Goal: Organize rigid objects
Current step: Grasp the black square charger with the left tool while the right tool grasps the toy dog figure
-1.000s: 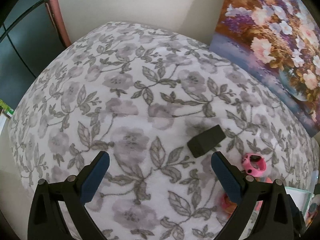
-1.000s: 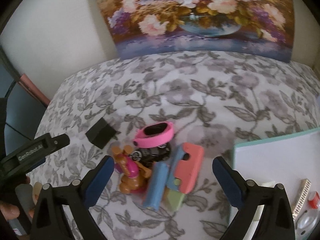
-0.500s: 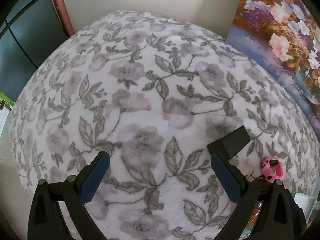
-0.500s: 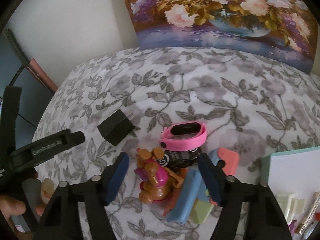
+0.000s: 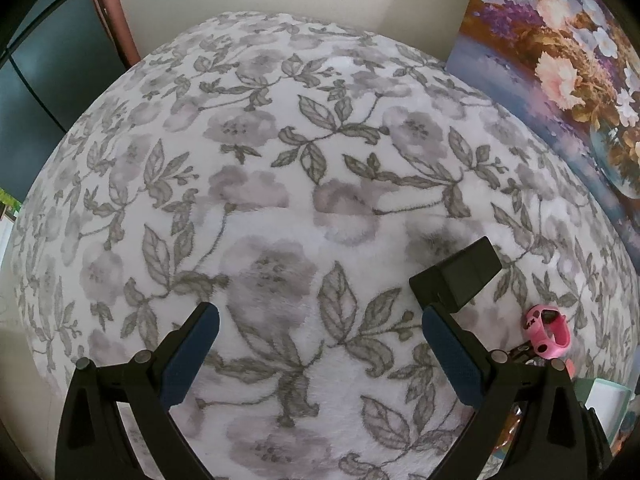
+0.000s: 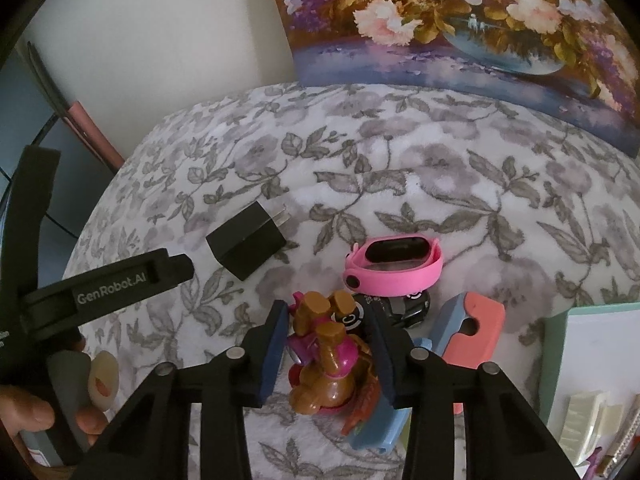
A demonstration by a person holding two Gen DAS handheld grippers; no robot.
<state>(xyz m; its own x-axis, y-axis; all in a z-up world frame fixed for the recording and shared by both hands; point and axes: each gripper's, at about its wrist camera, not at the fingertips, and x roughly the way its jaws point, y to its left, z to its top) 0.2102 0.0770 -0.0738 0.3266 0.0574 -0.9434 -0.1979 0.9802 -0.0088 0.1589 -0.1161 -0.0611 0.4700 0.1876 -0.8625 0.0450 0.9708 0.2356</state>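
Right gripper (image 6: 326, 356), black frame with blue pads, pointed steeply down over the pile; jaws just closing in, brown-and-magenta plastic toy figure (image 6: 324, 364) between them, left pad against the figure's side, right pad hard up against the other side; contact on that side not certain, so counted as closed on the figure. Beneath and beside the figure: light-blue plastic block (image 6: 374, 426), partly hidden under the right finger. Just right of it, coral-and-blue notched plastic piece (image 6: 472, 332) lying flat on the grey-floral plush cloth (image 6: 400, 184). At right edge, mint-rimmed white tray (image 6: 560, 344) with small pale items inside, too cut off to identify. Behind the figure, small black round-faced object (image 6: 400, 308), details unclear, with pink silicone watch band (image 6: 394, 266) resting over its far side. Further left on the cloth, black cuboid plug adapter (image 6: 246, 246), metal prongs facing away, apart from the pile. Left gripper (image 5: 320, 344), held by a hand (image 6: 28, 420) at lower left of the right view, jaws wide apart, nothing between them, bare cloth below; adapter just beyond the right fingertip in its own view. Farthest back, floral painted canvas (image 6: 460, 28) leaning on the pale wall.
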